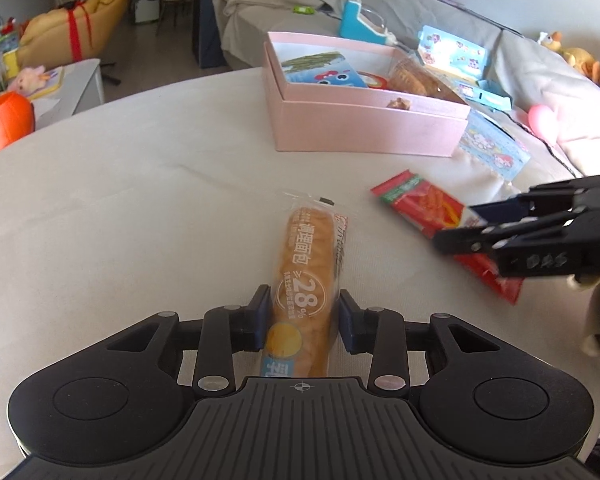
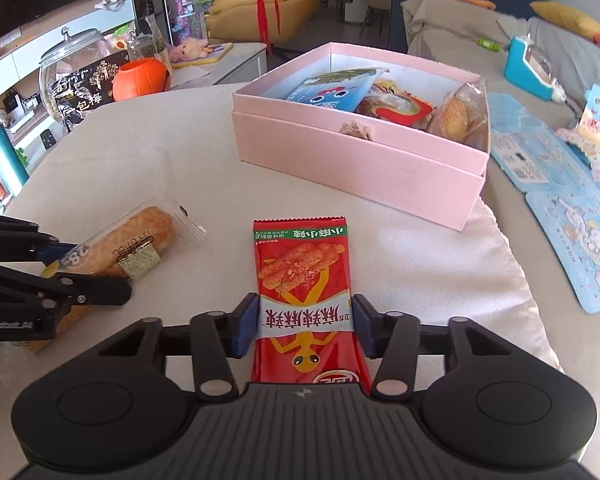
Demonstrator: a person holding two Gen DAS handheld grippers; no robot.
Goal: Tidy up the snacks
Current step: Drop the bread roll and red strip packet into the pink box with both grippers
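Inside, pink box [image 2: 356, 164] holds blue packet [image 2: 332, 92], wrapped pastry [image 2: 458, 114]

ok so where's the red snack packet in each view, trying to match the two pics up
Left wrist view: the red snack packet lies on the table at centre right, partly under the right gripper.
Right wrist view: the same packet lies at bottom centre, lengthwise between the right gripper's fingers.
Shared landmark: the pink box stands on the table beyond the packet in both views.

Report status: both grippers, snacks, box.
Left gripper jaws around bread pack. Right gripper jaws around red snack packet. Pink box ahead, open, partly filled.
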